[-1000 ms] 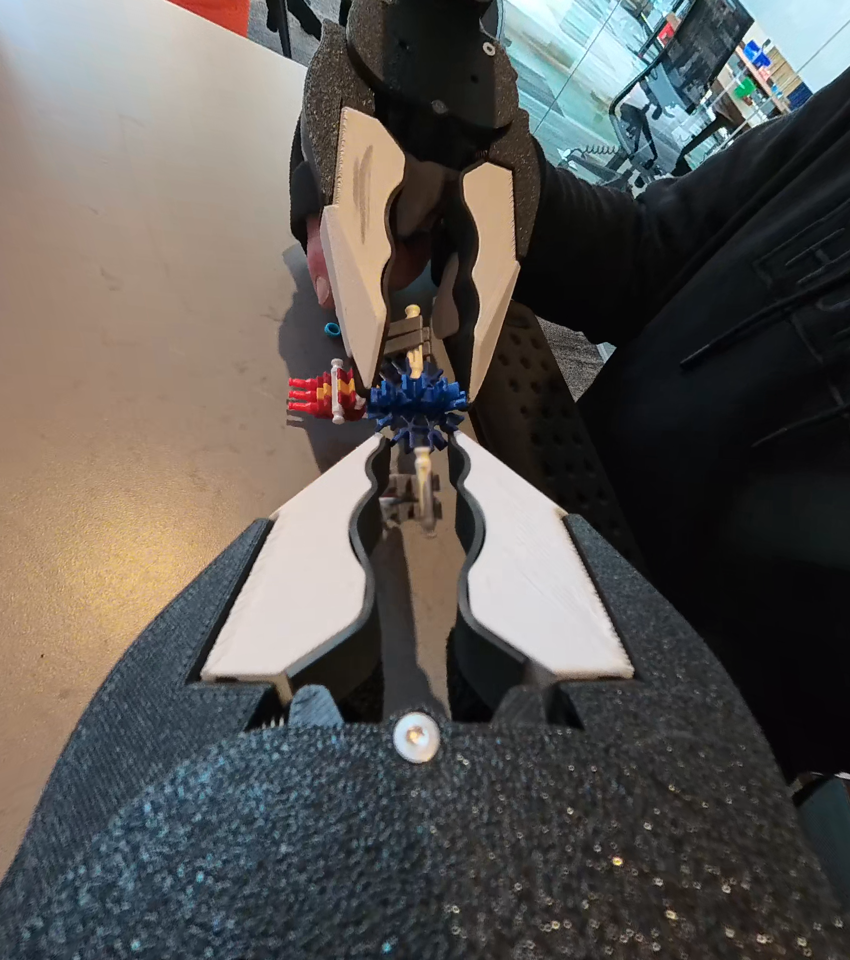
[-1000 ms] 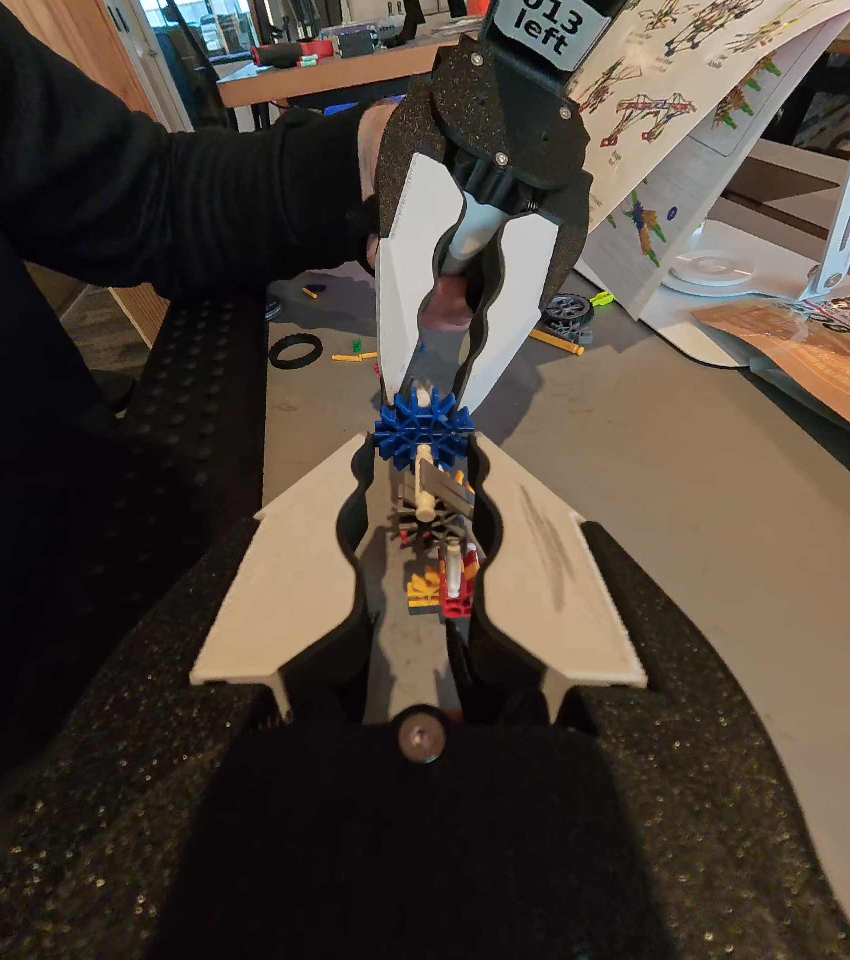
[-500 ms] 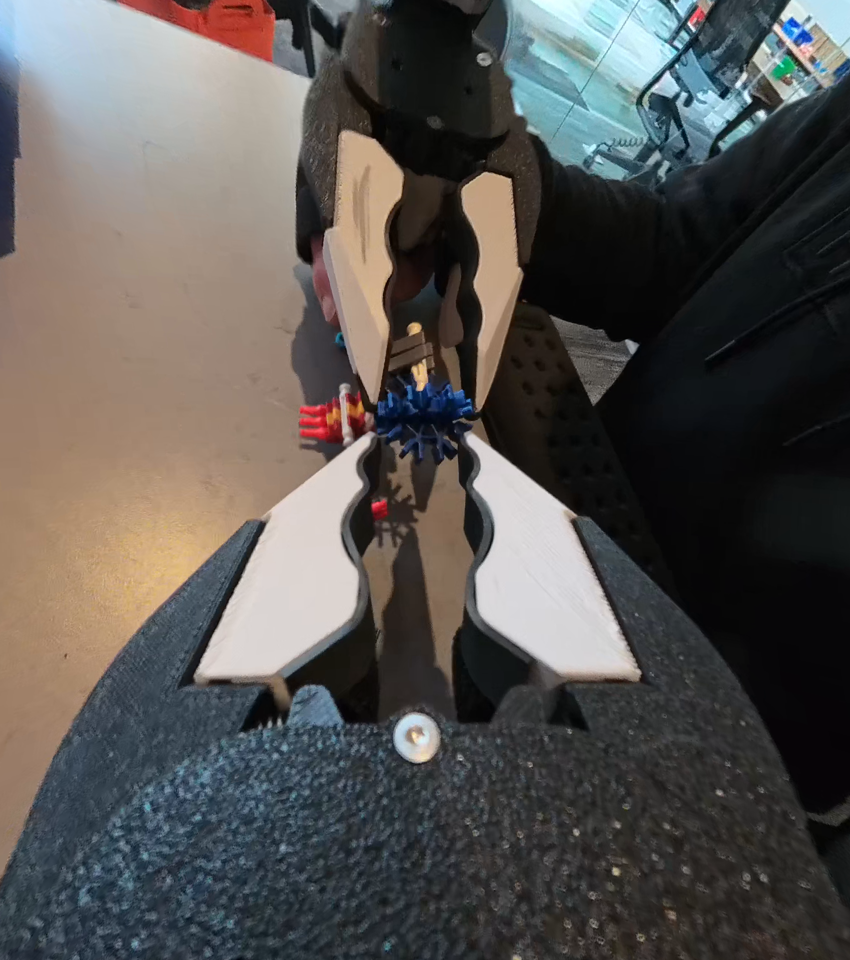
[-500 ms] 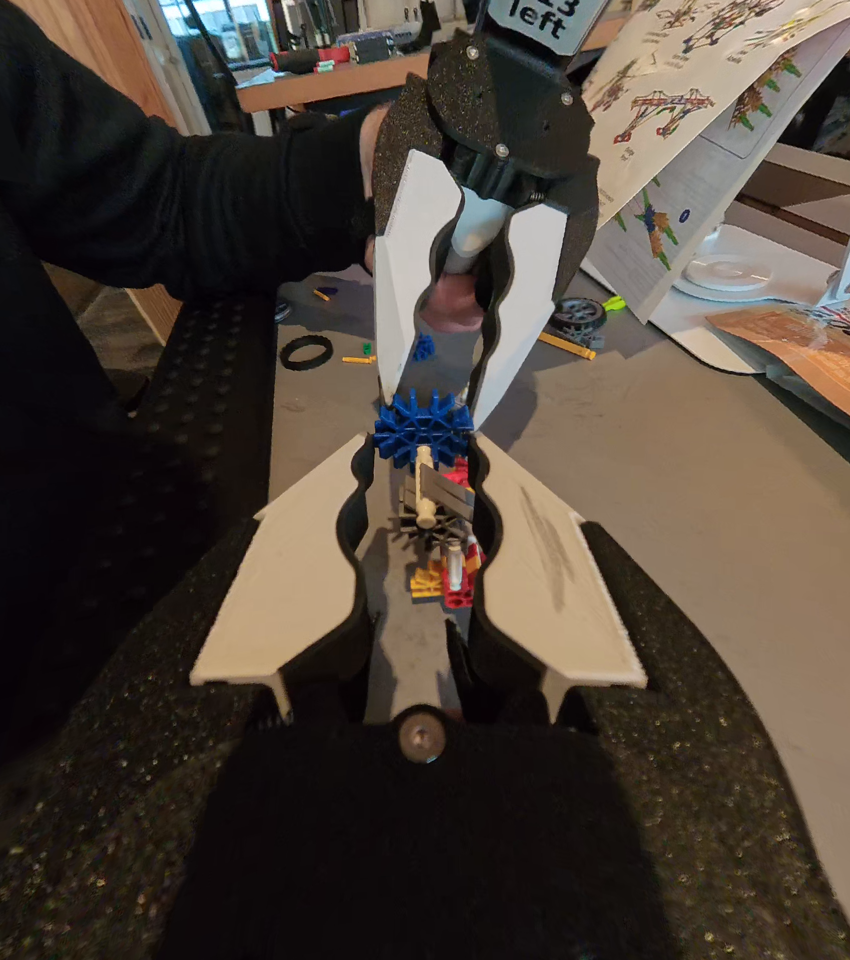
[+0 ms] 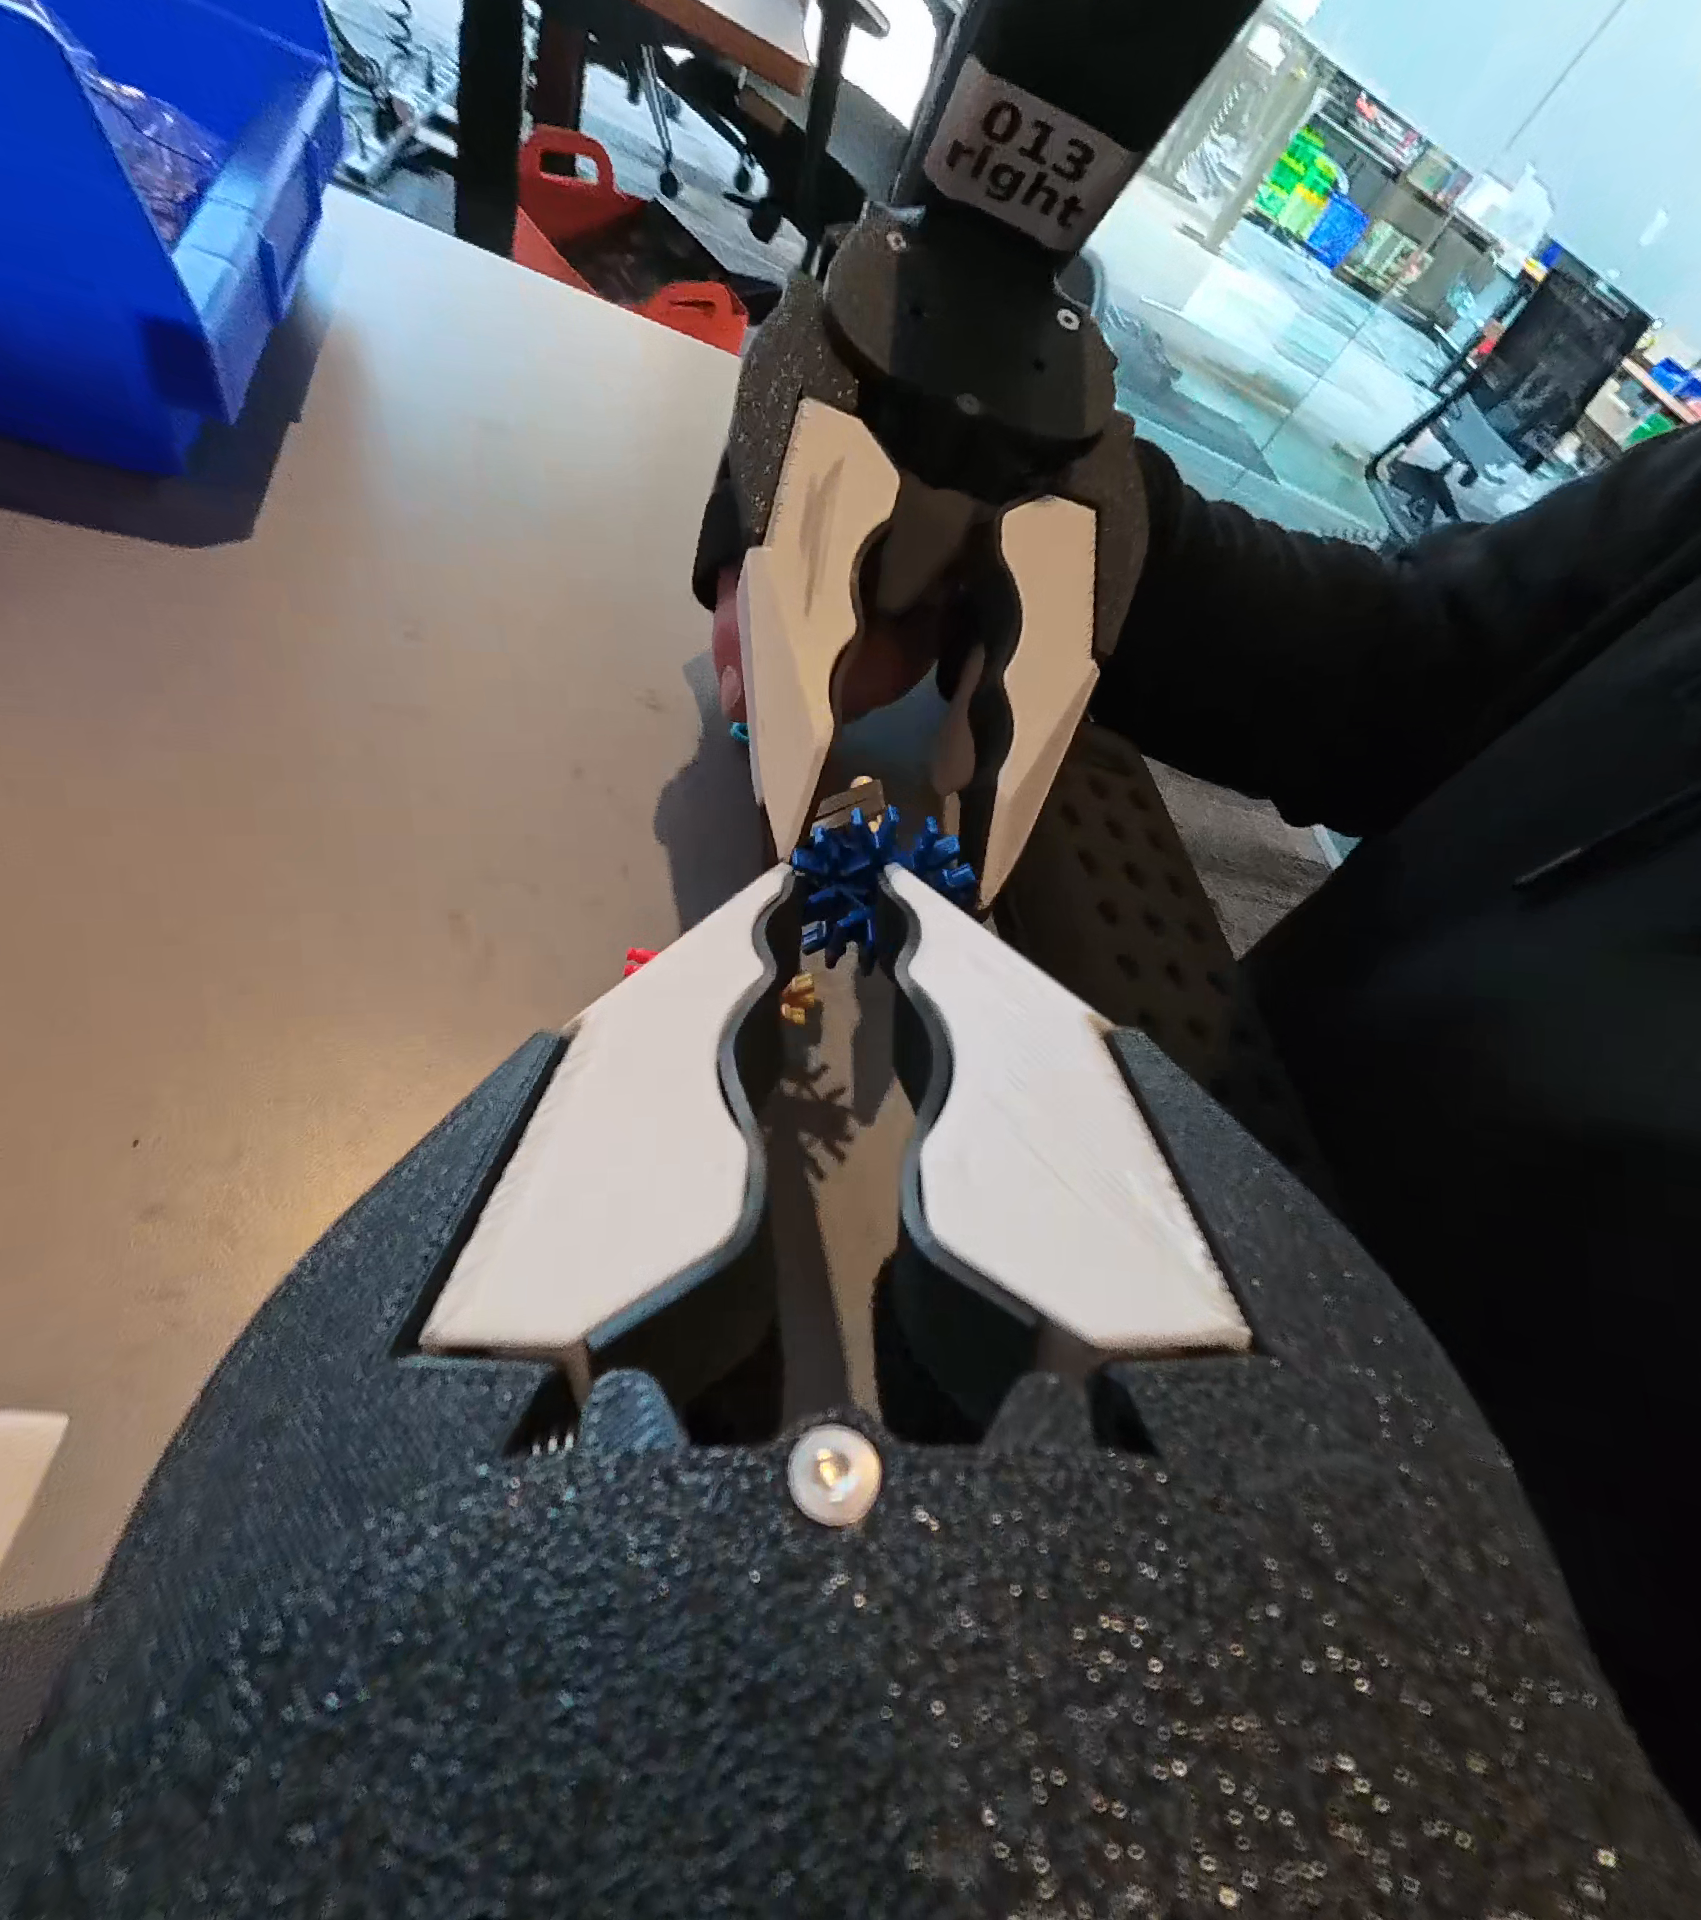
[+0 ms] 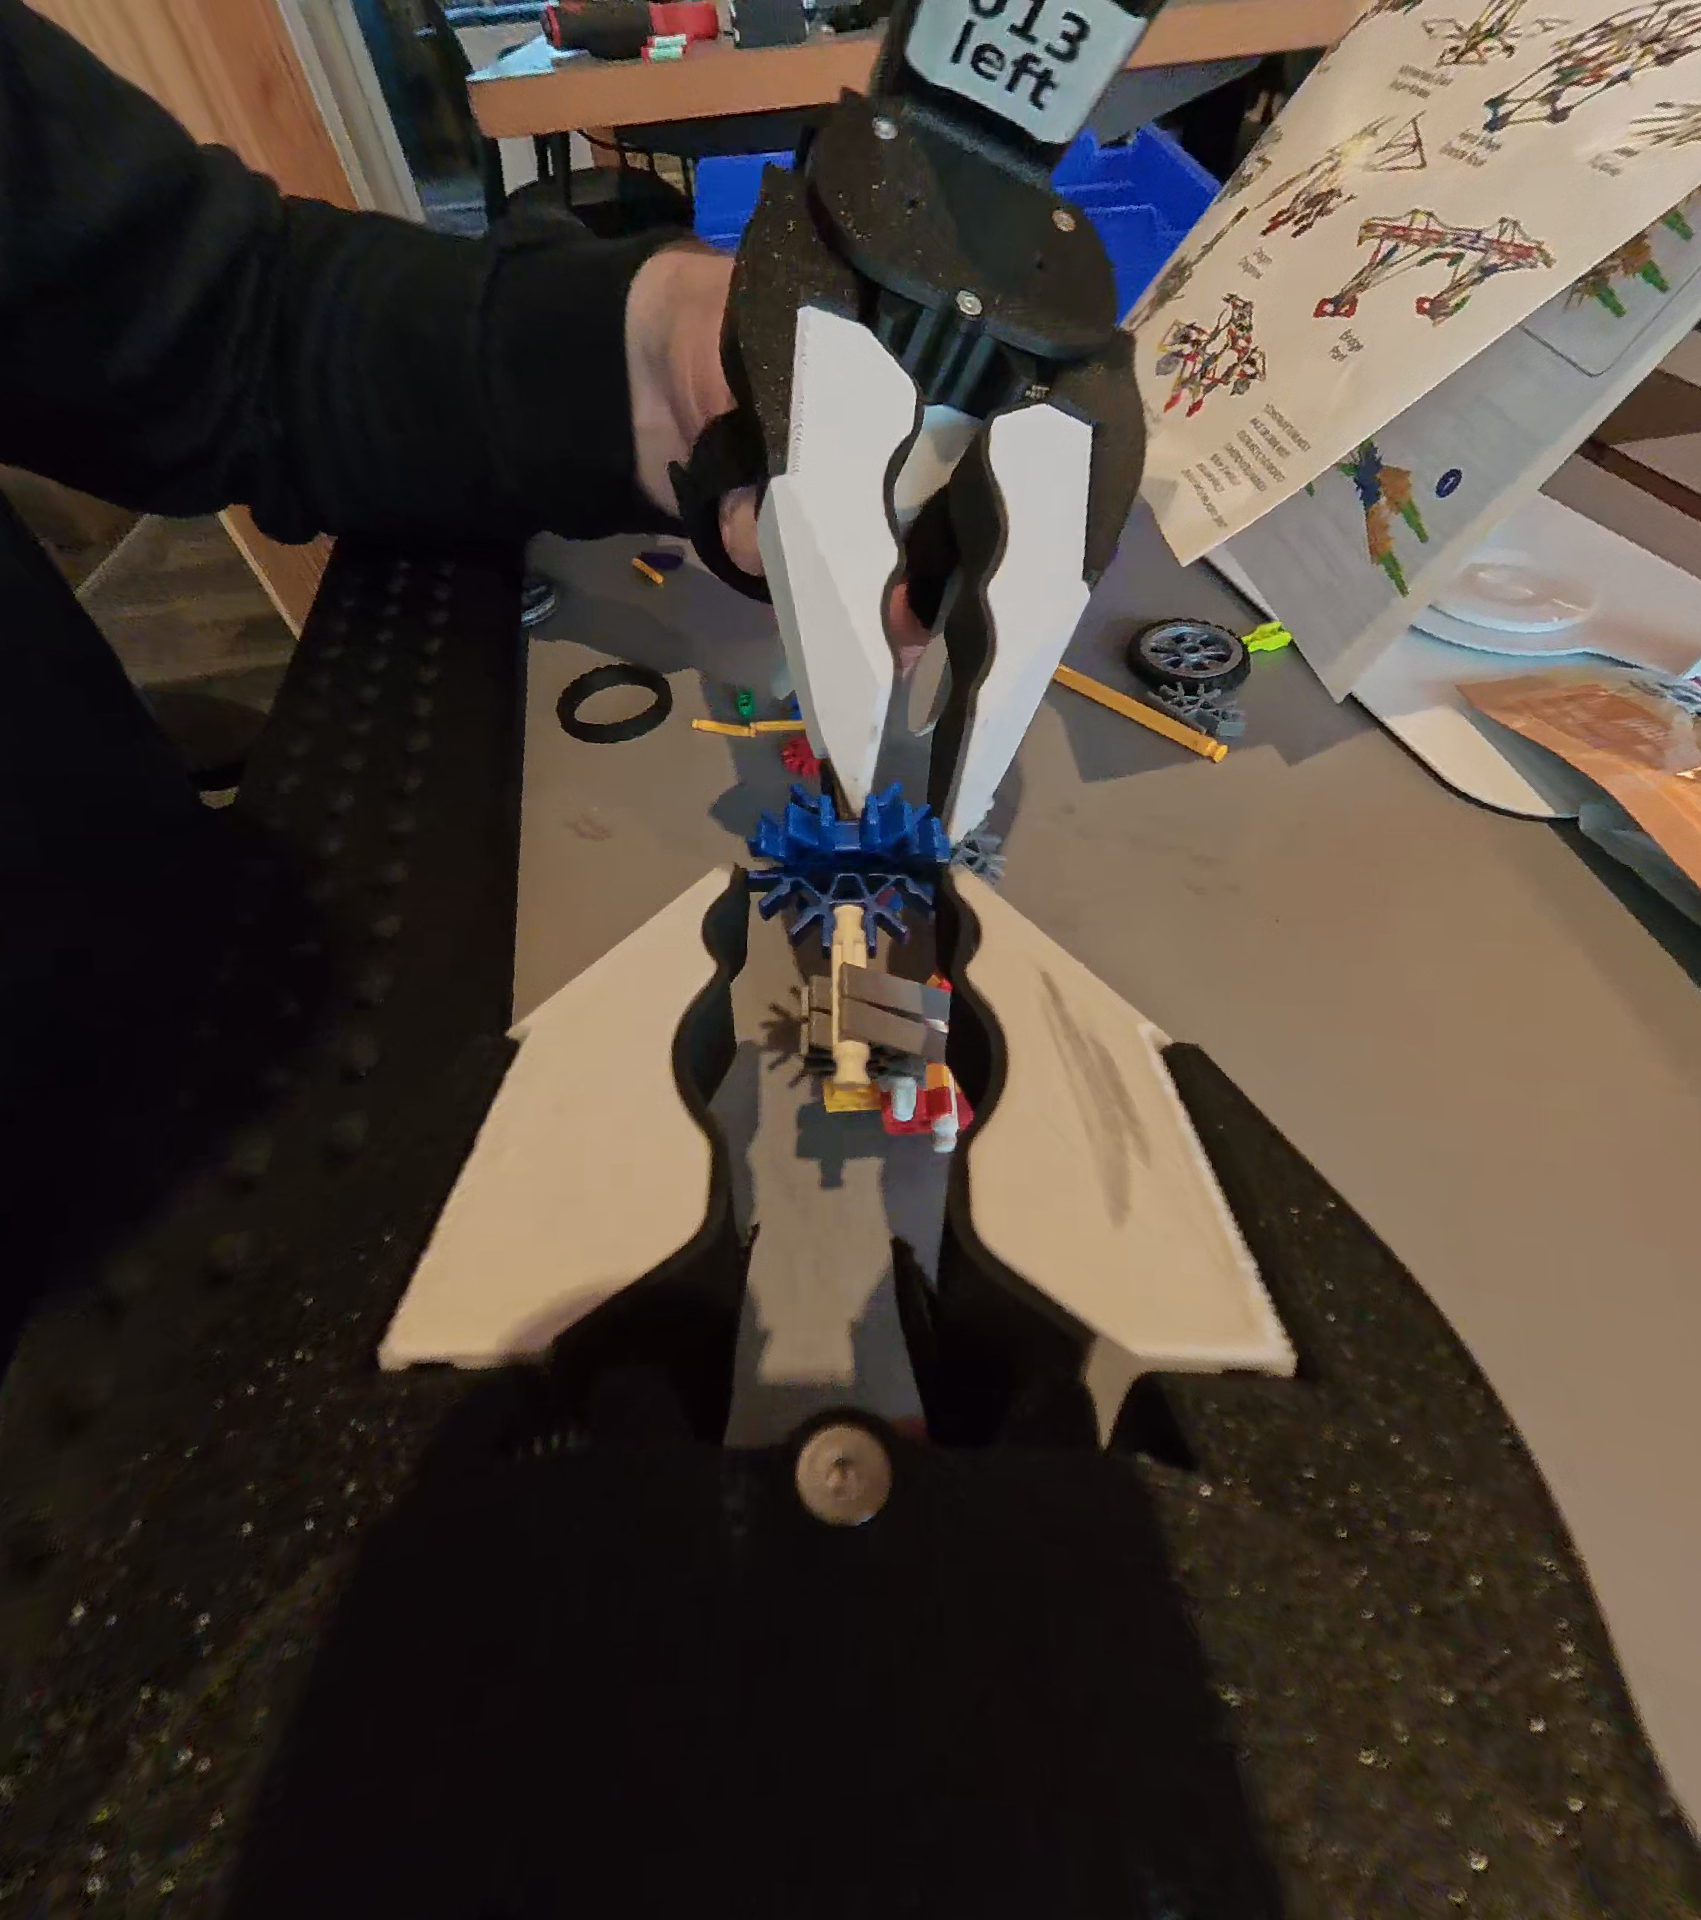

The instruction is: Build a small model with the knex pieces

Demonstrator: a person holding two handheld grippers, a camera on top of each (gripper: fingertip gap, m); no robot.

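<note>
Since half a second ago both grippers have lifted off the bench [image 6: 1345, 1039]: the left wrist view now takes in a blue bin [image 5: 98, 208], and the one blue cluster now shows as two stars set at an angle.

The left gripper [image 5: 838, 883] has its fingers nearly together, pinching the left star [image 5: 841, 909] at the very tips. The right gripper [image 6: 846, 883] has its fingers wider, clamped across the flat of the right star [image 6: 851, 899], which carries a white rod [image 6: 846, 987] and grey block [image 6: 882, 1018] back between the fingers. The stars touch edge to face above the bench; a red-yellow piece [image 6: 913, 1107] lies below.

To my eye both holds are shallow tip grips, so either star could pivot under a twist. Firm, steady pressure and square alignment matter here.
</note>
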